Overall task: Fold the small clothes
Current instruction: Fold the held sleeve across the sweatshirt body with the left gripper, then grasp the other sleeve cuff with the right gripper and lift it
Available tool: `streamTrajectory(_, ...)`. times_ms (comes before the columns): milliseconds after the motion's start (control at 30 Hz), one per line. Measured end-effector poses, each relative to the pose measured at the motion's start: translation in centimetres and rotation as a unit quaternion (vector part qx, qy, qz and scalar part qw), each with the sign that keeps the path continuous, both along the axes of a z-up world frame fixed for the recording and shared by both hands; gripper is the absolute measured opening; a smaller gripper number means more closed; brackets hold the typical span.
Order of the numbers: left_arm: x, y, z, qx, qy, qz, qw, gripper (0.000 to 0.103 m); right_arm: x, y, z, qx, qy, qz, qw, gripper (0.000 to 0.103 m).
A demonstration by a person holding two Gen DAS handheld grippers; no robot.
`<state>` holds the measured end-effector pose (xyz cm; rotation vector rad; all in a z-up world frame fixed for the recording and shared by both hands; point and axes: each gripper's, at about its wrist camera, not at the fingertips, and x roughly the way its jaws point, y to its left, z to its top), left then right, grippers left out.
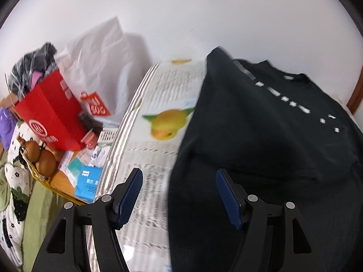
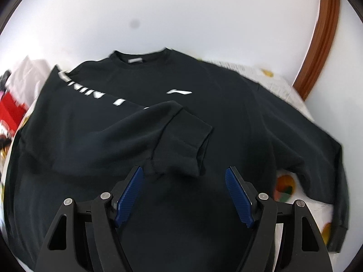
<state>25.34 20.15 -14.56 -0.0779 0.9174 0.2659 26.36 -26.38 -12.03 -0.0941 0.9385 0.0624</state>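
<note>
You are part way through folding the big black long-sleeved sweatshirt (image 2: 226, 117). It lies flat, front up, on the white table cover with fruit pictures (image 1: 158, 95). One sleeve with white letters (image 2: 127, 124) is already folded across the chest, and its cuff rests near the middle. The other sleeve (image 2: 322, 149) is not folded yet. It stretches out to the side, and its cuff reaches the table's near edge.

Your right gripper (image 2: 183, 195) hovers over the lower middle of the sweatshirt. Its blue pads are apart and nothing is between them. Your left gripper (image 1: 179, 197) hovers by the sweatshirt's side edge. Its pads are apart too, and they hold nothing.

Next, I think you should go for the straight sleeve. Pinch it near the cuff, lift it a little, and lay it across the chest over the first one. Take only the sleeve, not the cloth under it.

The right camera shows the whole sweatshirt, the neck hole, the white logo (image 2: 179, 91) and both sleeves. The left camera misses the far sleeve. But it shows the mess beside the table: a red paper bag (image 1: 50, 113), a white plastic bag (image 1: 102, 63) and a blue and white box (image 1: 87, 183).
</note>
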Motion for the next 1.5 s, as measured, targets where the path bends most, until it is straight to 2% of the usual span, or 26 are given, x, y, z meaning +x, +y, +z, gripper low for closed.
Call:
streamTrajectory(100,0.8,0.8,-1.3,-0.011,0.010,-0.014,0.9998,0.065,2.4,-1.0,-1.2,0.023,0.016,-0.019,0.999,0.074)
streamTrajectory(233,2.5,0.5,-2.8,0.023,0.016,-0.024,0.9993,0.065,4.5,-1.0,-2.1,0.032,0.022,-0.017,0.999,0.074)
streamTrajectory(300,3.1,0.2,-2.9,0.031,0.010,-0.025,0.9992,0.065,5.6,-1.0,-2.8,0.036,0.029,-0.022,0.999,0.074)
streamTrajectory(333,3.3,0.2,-2.9,0.034,0.002,-0.026,0.9991,0.062,6.3,-0.9,-3.4,0.038,0.034,-0.026,0.998,0.073)
streamTrajectory(367,3.5,0.0,-2.8,0.037,-0.004,-0.028,0.9989,0.059,6.7,-0.9,-3.7,0.045,0.037,-0.024,0.998,0.066)
streamTrajectory(433,4.0,-0.5,-2.9,0.041,-0.001,-0.040,0.9984,0.042,7.5,-0.8,-3.9,0.065,0.025,-0.021,0.997,0.057)
streamTrajectory(467,4.2,-0.6,-3.0,0.039,0.000,-0.044,0.9983,0.035,7.7,-0.8,-3.8,0.066,0.019,-0.020,0.997,0.040)
streamTrajectory(500,4.2,-0.7,-3.1,0.032,-0.002,-0.049,0.9983,0.023,7.9,-0.6,-3.7,0.071,0.017,-0.009,0.997,0.028)
streamTrajectory(533,4.3,-0.8,-3.1,0.023,-0.004,-0.054,0.9983,0.016,8.1,-0.4,-3.5,0.081,0.016,0.003,0.997,0.018)
streamTrajectory(567,4.2,-0.9,-3.1,0.027,-0.005,-0.053,0.9982,0.015,8.0,-0.4,-3.1,0.085,0.010,0.008,0.996,0.017)
streamTrajectory(633,4.0,-1.2,-3.1,0.038,-0.006,-0.049,0.9981,0.013,7.4,-0.8,-1.5,0.076,-0.023,0.012,0.997,0.016)
streamTrajectory(733,3.7,-0.8,-3.2,0.027,-0.007,-0.046,0.9986,0.012,6.2,-3.0,1.7,0.094,-0.072,-0.003,0.993,0.016)
streamTrajectory(800,3.6,-0.8,-3.2,0.023,-0.007,-0.043,0.9988,0.011,5.6,-4.9,2.9,0.111,-0.081,-0.027,0.990,0.016)
streamTrajectory(900,3.6,-0.8,-3.2,0.021,-0.007,-0.042,0.9989,0.011,5.2,-6.5,2.9,0.108,-0.065,-0.037,0.991,0.016)
streamTrajectory(1000,3.6,-0.9,-3.3,0.024,-0.006,-0.039,0.9989,0.011,4.8,-7.1,1.6,0.113,-0.047,-0.039,0.992,0.017)
streamTrajectory(1167,3.0,-0.6,-2.7,0.008,0.002,-0.044,0.9990,0.013,4.7,-6.9,-0.9,0.080,0.006,-0.049,0.996,0.026)
streamTrajectory(1233,2.3,-0.5,-2.2,-0.002,-0.001,-0.048,0.9989,0.018,4.1,-7.3,-1.2,0.064,0.009,-0.058,0.996,0.029)
streamTrajectory(1267,1.9,-0.4,-1.7,-0.013,-0.008,-0.052,0.9986,0.020,3.9,-7.5,-1.2,0.057,0.007,-0.064,0.996,0.036)
streamTrajectory(1300,1.7,-0.4,-1.4,-0.021,-0.013,-0.054,0.9982,0.028,3.8,-7.7,-1.3,0.051,0.009,-0.070,0.996,0.041)
streamTrajectory(1333,1.5,-0.4,-1.0,-0.031,-0.021,-0.057,0.9977,0.042,3.8,-7.9,-1.5,0.041,0.021,-0.076,0.996,0.046)
streamTrajectory(1367,1.6,-0.5,-0.6,-0.034,-0.027,-0.056,0.9975,0.048,3.9,-7.8,-1.8,0.032,0.033,-0.076,0.996,0.046)
streamTrajectory(1433,2.2,-0.9,0.0,-0.024,-0.038,-0.054,0.9975,0.050,3.7,-7.5,-1.7,0.014,0.045,-0.065,0.997,0.046)
streamTrajectory(1500,3.2,-1.1,0.0,-0.016,-0.038,-0.051,0.9978,0.050,2.5,-7.6,-0.6,0.013,0.032,-0.060,0.998,0.046)
